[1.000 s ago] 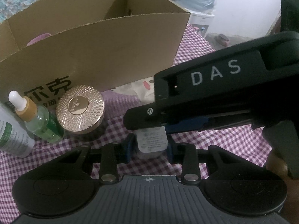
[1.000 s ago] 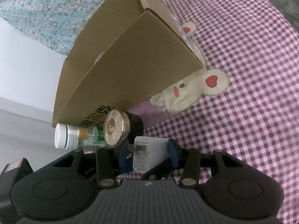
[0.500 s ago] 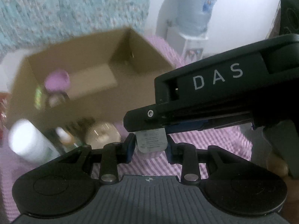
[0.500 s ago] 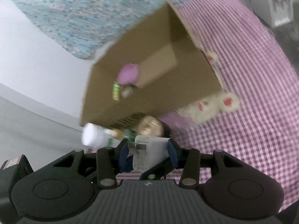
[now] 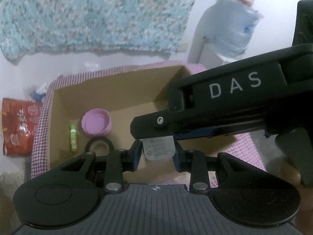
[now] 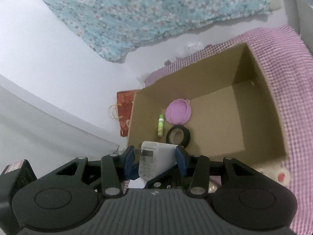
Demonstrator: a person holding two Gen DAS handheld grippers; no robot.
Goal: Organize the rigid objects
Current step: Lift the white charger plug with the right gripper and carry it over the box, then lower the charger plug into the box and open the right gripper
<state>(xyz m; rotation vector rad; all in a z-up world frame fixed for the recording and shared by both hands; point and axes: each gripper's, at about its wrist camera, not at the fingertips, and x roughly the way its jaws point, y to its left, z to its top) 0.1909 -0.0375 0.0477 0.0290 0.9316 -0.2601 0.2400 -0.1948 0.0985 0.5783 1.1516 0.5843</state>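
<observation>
We clamp a white plug-in charger (image 6: 154, 162) between both grippers above an open cardboard box (image 6: 260, 90): the right gripper (image 6: 155, 159) closes on its sides, metal prongs pointing to nine o'clock, while the left gripper (image 5: 157, 152) pinches the same block from another side, the right tool's black body crossing its view. The double hold probably steadies the small, slick-looking block so it cannot twist before release.

From the right wrist, the charger hangs over the box's near wall at six o'clock, not yet lowered inside. On the box floor, a roll of black tape (image 6: 178, 135) lies at twelve o'clock from the charger, a green tube (image 6: 160, 125) at eleven, and a lilac bowl (image 6: 178, 111) beyond them. The floor toward two o'clock is bare, a likely landing place. The box sits on a purple checked cloth (image 6: 289, 62); a red bag (image 6: 124, 115) stands outside it at ten o'clock.
</observation>
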